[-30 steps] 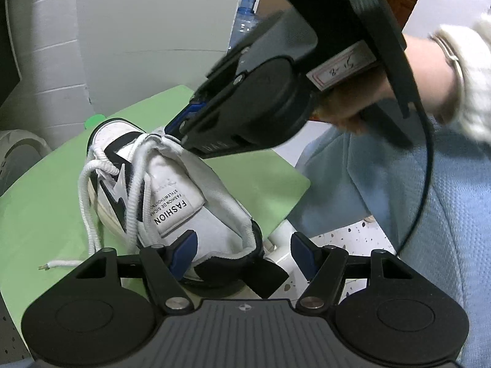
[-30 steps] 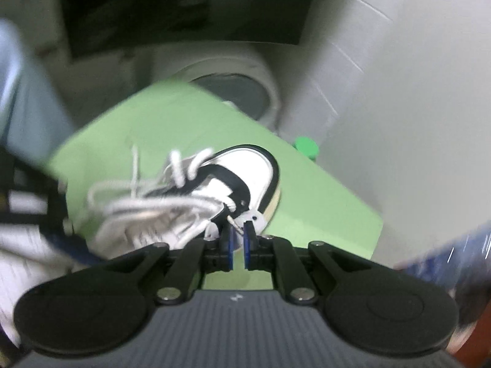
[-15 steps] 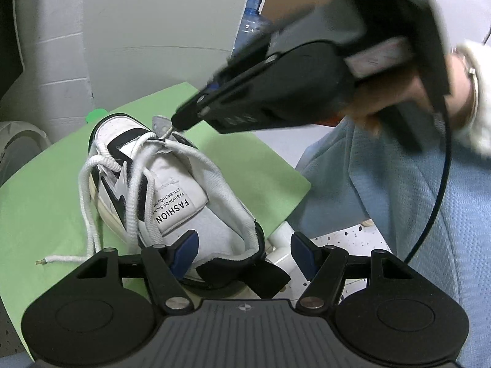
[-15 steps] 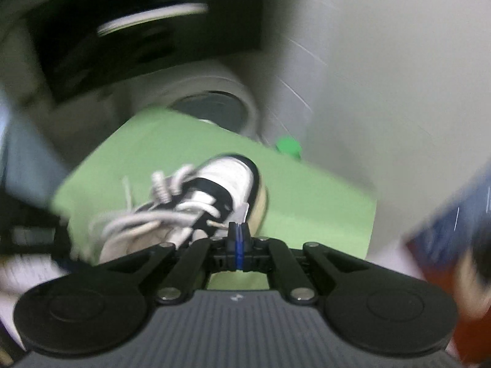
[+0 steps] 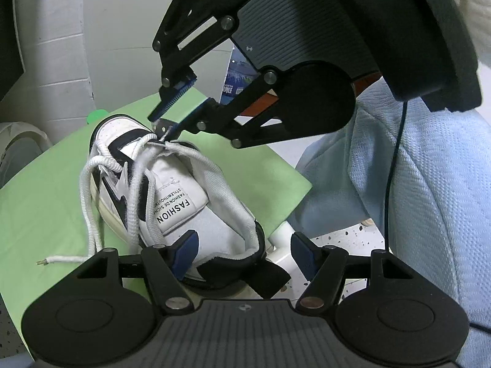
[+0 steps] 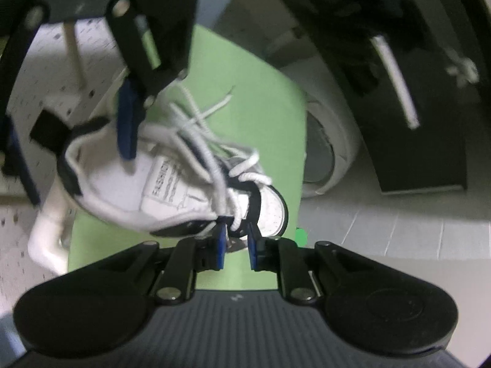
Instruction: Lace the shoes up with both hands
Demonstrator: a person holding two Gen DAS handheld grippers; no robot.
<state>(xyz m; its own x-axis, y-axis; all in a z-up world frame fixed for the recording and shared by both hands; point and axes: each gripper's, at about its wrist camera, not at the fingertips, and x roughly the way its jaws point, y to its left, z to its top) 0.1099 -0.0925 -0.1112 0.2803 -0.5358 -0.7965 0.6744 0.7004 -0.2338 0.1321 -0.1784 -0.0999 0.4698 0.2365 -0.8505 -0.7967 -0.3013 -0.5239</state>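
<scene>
One shoe [image 5: 181, 196] — white with black trim — lies on a green mat [image 5: 46, 202], toe toward the wall, heel at the mat's near edge; tongue tag reads FASHION; white lace [image 5: 89, 184] hangs loose in loops over the side, one tip lying on the mat. Left gripper [image 5: 242, 250] stands wide, its blue pads either side of the heel collar, one pad inside the shoe, nothing pinched. Right gripper [image 6: 236, 245] sits at the toe-end eyelets; jaws have just been opening, now a narrow gap; a lace strand runs between the pads, not pressed. Person's pale blue sleeve [image 5: 429, 184] at right.
</scene>
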